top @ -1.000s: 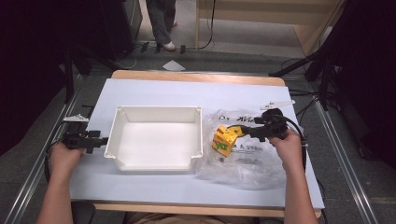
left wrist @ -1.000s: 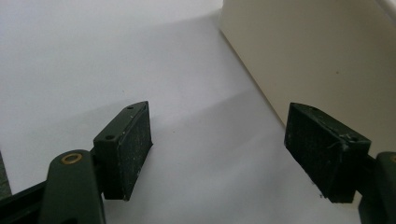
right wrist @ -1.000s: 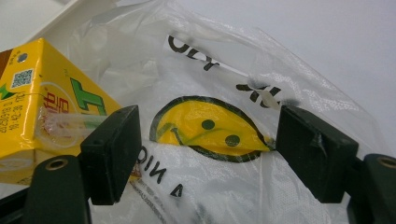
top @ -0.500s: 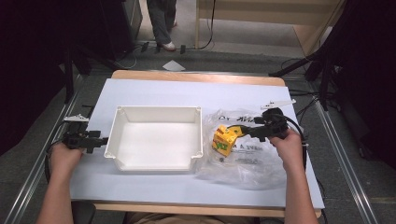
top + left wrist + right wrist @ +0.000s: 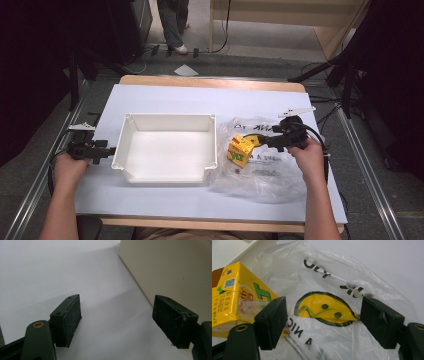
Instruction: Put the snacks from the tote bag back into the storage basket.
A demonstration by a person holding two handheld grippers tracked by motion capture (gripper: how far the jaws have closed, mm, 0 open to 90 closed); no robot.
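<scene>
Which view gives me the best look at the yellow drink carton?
The right gripper view: the yellow drink carton is close, with its print and straw visible beside the plastic bag. The high view shows it small.

Two black jaws of the right gripper [image 5: 322,322] stand wide apart over a crinkled clear plastic bag [image 5: 352,277] printed with a yellow smiley face, a yellow drink carton [image 5: 234,295] beside the left jaw.

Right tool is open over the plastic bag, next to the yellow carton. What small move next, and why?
Probably ease the right tool toward the yellow carton and centre the jaws on it before closing. They stand wide open over the plastic bag; the carton sits off to one side, beyond one jaw. The left tool waits open beside the white tray.
</scene>
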